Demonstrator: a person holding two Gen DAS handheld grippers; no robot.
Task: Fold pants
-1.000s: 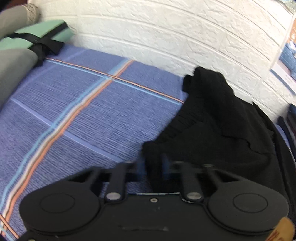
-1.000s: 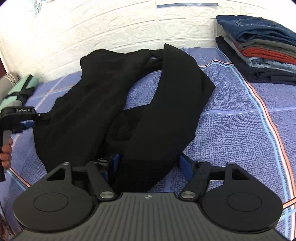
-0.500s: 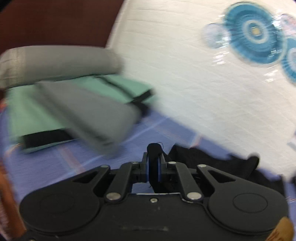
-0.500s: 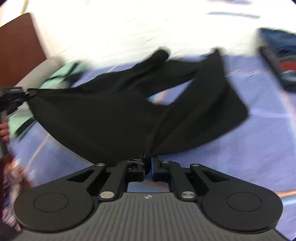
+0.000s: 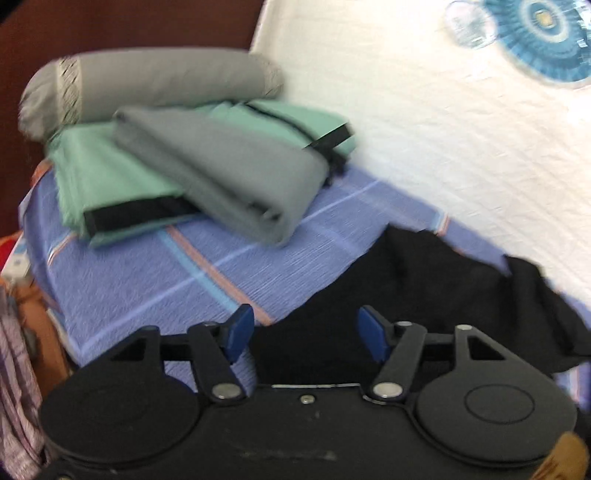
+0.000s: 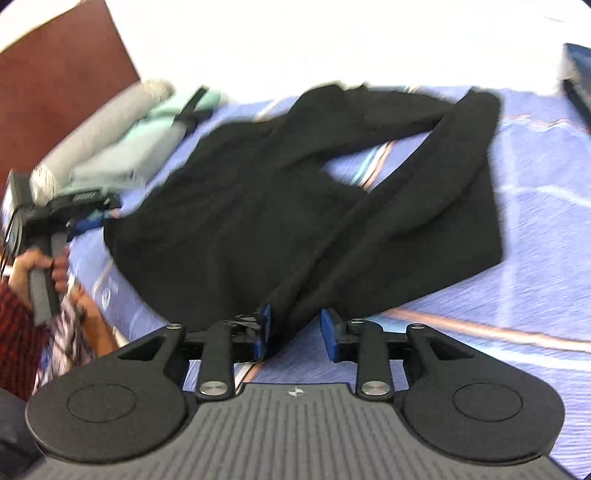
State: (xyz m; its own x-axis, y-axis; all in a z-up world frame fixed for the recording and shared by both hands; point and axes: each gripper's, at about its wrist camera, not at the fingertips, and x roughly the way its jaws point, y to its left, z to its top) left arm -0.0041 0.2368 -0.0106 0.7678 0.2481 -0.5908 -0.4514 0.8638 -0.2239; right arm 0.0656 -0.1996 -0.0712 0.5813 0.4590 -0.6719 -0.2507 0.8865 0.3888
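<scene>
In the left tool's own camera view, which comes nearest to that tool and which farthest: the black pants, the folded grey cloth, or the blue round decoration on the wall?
From the left tool:
1. Black pants, right in front, reaching between its open fingers.
2. Folded grey cloth, farther up the bed, left of centre.
3. Blue round decoration, high on the wall, upper right.

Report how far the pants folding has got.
Done: the black pants lie spread on the blue bedsheet, legs splayed apart. In hand: nothing; the left gripper and right gripper are both open at the fabric's near edge. Left: every fold; no tidy crease shows yet.
</scene>
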